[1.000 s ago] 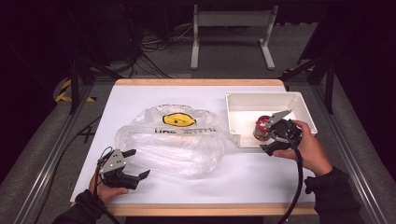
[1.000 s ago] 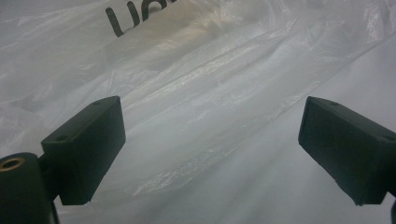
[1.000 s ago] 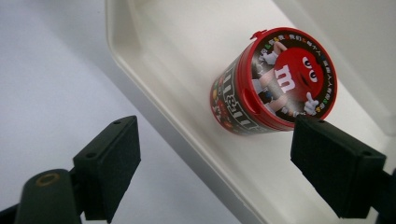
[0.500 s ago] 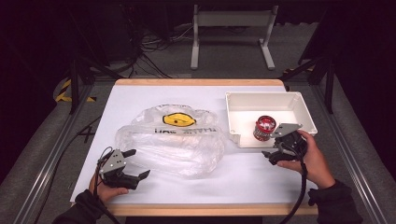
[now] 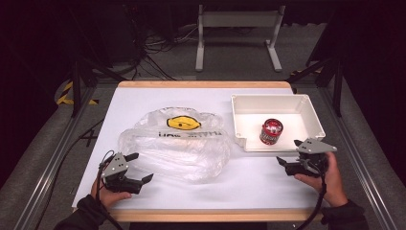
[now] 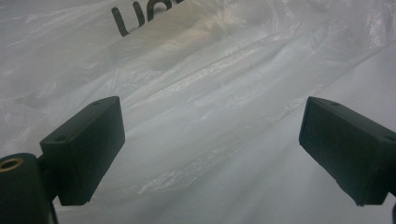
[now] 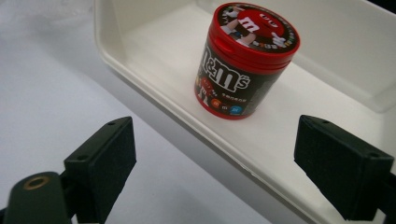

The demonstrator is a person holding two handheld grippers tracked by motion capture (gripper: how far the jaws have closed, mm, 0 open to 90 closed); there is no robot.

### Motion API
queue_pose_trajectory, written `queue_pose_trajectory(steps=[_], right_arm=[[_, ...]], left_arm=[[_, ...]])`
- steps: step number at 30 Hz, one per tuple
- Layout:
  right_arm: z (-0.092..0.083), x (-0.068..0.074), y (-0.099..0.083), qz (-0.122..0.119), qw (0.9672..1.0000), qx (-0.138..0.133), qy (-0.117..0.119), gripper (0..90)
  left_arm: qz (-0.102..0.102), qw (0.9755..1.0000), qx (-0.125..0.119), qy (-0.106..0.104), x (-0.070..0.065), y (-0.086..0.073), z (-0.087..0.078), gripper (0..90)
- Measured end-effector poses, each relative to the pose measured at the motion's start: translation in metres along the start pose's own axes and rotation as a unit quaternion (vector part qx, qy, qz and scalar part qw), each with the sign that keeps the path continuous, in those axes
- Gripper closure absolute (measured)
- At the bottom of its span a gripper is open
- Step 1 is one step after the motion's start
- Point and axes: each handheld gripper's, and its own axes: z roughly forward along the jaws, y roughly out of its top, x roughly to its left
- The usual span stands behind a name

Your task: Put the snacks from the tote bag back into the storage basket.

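A red-lidded M&M's can [image 5: 271, 131] [image 7: 243, 60] stands upright in the white tray [image 5: 306, 108] [image 7: 154, 100] at the right of the table. My right gripper [image 5: 288, 154] [image 7: 215, 168] is open just in front of the tray, apart from the can, with nothing between its jaws. A crumpled clear plastic bag [image 5: 177, 146] [image 6: 201, 93] with a yellow logo lies in the middle of the table. My left gripper [image 5: 141, 166] [image 6: 212, 154] stands open at the bag's near left edge, its jaws wide over the plastic without gripping it.
The white tabletop [image 5: 253, 182] has a wooden front edge [image 5: 215, 215]. Metal rails run along both sides, and a stand [image 5: 237, 19] and cables lie on the dark floor beyond the far edge.
My right gripper has drawn back from the can in the tray toward the table's front edge, leaving the can standing there. The left gripper and the bag have stayed put.
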Motion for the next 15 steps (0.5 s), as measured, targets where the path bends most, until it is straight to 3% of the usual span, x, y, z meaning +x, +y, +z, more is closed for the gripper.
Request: queue_pose_trajectory(steps=[3, 8, 10, 13, 15], right_arm=[[-0.006, -0.001, -0.013, 0.019, 0.999, -0.037, -0.017, 13.9], [-0.008, 0.0, -0.027, 0.018, 0.9979, -0.053, -0.032, 13.9], [-0.011, 0.001, -0.036, 0.02, 0.9961, -0.073, -0.045, 14.4], [-0.009, -0.002, -0.047, 0.045, 0.9949, -0.083, -0.036, 13.9], [-0.008, -0.002, -0.052, 0.051, 0.9945, -0.081, -0.044, 13.0]], left_arm=[[-0.001, 1.0, 0.0, 0.003, 0.0, 0.0, 0.0, 7.7], [-0.006, 0.9999, 0.0, 0.008, 0.001, 0.0, 0.0, 7.7], [-0.01, 0.9999, 0.0, 0.009, 0.001, 0.0, 0.0, 7.7], [-0.017, 0.9998, 0.0, 0.009, 0.003, 0.0, 0.0, 7.5], [-0.019, 0.9998, 0.0, 0.011, 0.003, 0.0, 0.0, 7.4]])
